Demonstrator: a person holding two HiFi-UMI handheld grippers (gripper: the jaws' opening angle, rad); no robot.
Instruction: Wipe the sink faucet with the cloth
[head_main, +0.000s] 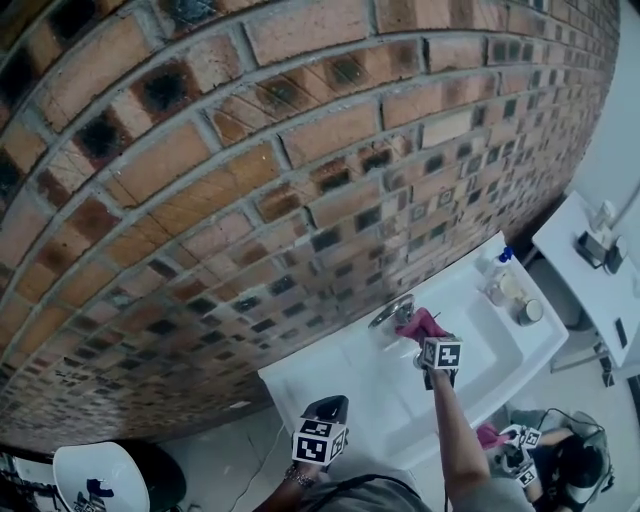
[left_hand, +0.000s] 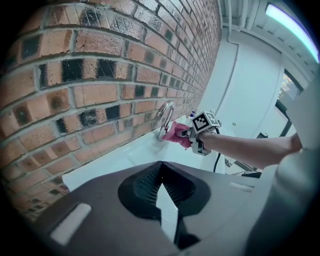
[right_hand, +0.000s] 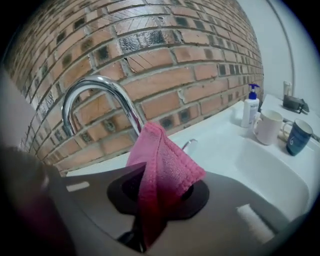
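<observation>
Right gripper, clamped on a folded pink microfibre cloth, at the curved chrome faucet; best pressed gently, following its arch. Left gripper: jaws together, empty.

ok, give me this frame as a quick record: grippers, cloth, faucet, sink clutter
right gripper: shut on cloth, up at the faucet
left gripper: shut, nothing between jaws, low and short of the sink
cloth: pink, bunched, against the faucet neck; contact looks likely
faucet: chrome gooseneck, at the brick wall
sink: white, set against the wall
clutter: soap bottle, white mug, blue mug, all on the sink's right end
</observation>
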